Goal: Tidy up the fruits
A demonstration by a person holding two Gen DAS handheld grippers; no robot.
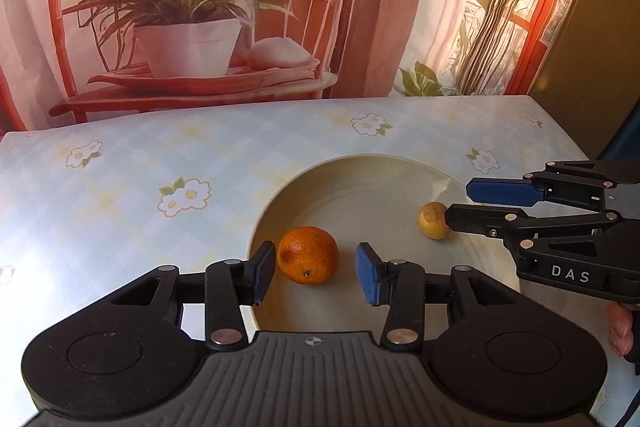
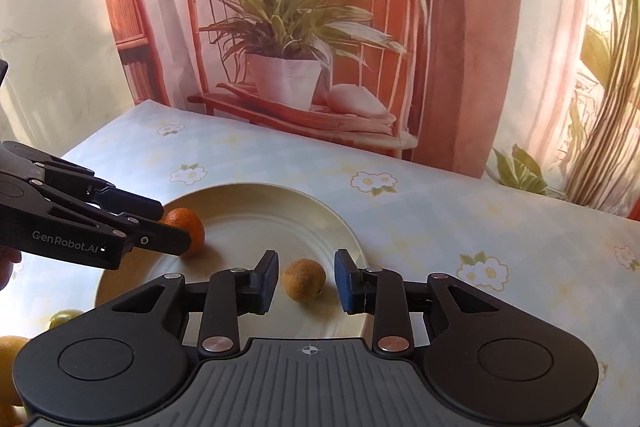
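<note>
Left wrist view: tangerine (image 1: 307, 254) on the plate (image 1: 360, 171) looks light and squishy, left hand-held gripper (image 1: 316, 273) released around its sides.

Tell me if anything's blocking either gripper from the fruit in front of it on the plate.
Nothing visible is. The left gripper is open with the orange between its fingers, and the right gripper is open around the small yellow-brown fruit. Both fruits sit on the plate, apart from each other.
</note>
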